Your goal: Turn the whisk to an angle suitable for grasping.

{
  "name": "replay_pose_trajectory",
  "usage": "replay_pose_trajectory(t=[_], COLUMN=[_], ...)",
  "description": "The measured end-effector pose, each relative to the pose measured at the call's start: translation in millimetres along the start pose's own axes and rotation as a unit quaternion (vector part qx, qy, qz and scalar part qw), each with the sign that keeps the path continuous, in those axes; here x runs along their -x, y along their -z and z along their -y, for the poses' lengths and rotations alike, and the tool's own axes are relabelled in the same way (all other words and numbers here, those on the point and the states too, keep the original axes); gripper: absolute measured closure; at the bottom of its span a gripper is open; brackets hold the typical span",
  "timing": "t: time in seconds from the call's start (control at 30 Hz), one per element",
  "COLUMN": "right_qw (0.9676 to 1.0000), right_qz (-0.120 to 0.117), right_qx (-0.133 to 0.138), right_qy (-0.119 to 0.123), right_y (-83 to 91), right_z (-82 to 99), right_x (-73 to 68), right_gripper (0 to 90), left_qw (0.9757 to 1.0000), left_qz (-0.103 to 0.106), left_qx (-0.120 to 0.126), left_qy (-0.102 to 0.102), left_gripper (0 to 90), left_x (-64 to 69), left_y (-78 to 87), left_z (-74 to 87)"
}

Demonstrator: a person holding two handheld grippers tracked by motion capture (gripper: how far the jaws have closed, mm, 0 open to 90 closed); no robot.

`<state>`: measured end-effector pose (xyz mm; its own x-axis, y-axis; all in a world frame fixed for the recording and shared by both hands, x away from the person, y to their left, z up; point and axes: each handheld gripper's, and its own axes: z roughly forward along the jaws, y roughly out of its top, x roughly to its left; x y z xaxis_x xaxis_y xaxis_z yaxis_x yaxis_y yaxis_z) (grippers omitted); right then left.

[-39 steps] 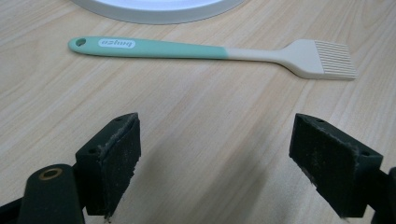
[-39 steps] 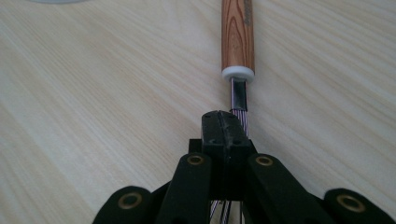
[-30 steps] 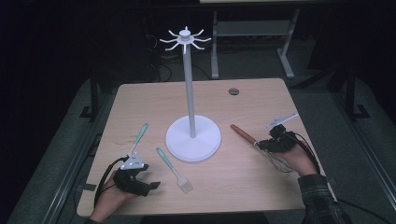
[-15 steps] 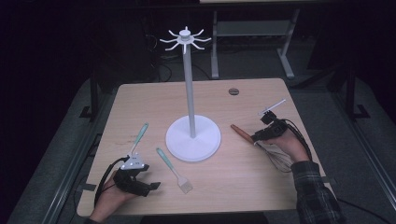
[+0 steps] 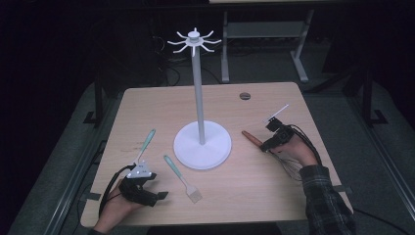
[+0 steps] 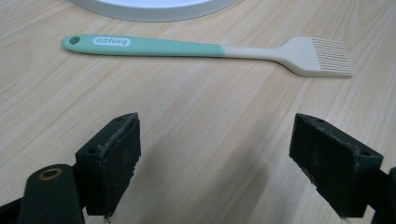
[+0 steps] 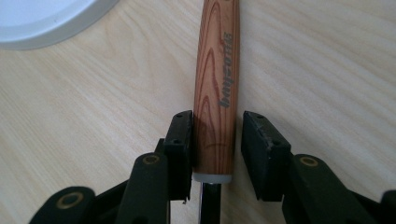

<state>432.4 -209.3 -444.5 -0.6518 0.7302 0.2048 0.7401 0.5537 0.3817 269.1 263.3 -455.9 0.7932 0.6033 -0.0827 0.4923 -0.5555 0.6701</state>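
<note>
A whisk with a wooden handle (image 5: pixel 252 138) (image 7: pixel 217 70) lies on the table right of the white stand. My right gripper (image 5: pixel 268 145) (image 7: pixel 217 122) straddles the handle's lower end. Its jaws have just been opening; the left pad sits against the wood and a gap shows at the right pad. My left gripper (image 5: pixel 157 192) (image 6: pixel 217 158) rests open at the front left with nothing between its jaws. A teal-handled pastry brush (image 5: pixel 182 178) (image 6: pixel 187 46) lies just ahead of it.
A white hook stand (image 5: pixel 202 145) with a tall pole rises from the table's middle; its base rim (image 6: pixel 154 7) (image 7: pixel 42 23) is close to both grippers. A second teal utensil (image 5: pixel 146 144) lies at the left. A round grommet (image 5: pixel 244 96) sits at the back.
The right hand has slid left and away along the whisk toward the stand, and its jaws stand wider. The handle has stayed on the table. The left hand has not moved.
</note>
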Motion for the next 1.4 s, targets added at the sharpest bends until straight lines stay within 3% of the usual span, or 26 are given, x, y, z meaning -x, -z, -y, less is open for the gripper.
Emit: replay_pose_trajectory(t=[0.4, 0.83, 1.2, 1.4], right_qw=[0.9999, 0.9998, 0.998, 0.9941], right_qz=[0.012, 0.018, 0.008, -0.007], right_qx=[-0.007, 0.008, 0.062, 0.106], right_qy=[0.005, -0.004, -0.013, -0.023], right_y=[-2.4, 0.5, 18.2, 33.7], right_z=[-0.4, 3.2, 3.8, 6.9], right_x=[-4.6, -3.6, -4.7, -3.8], right_gripper=[68.4, 69.3, 69.5, 69.6], left_qw=[1.0, 1.0, 1.0, 1.0], left_qz=[0.0, -0.001, -0.002, -0.002], left_qx=[0.0, 0.0, 0.0, -0.001], left_qy=[0.0, 0.001, 0.001, 0.0], left_gripper=[16.1, 16.0, 16.0, 16.0], left_x=[0.1, -0.3, -0.4, -0.9], left_y=[-0.2, -0.3, 0.2, 0.4], left_z=[0.0, 0.1, 0.2, 0.2])
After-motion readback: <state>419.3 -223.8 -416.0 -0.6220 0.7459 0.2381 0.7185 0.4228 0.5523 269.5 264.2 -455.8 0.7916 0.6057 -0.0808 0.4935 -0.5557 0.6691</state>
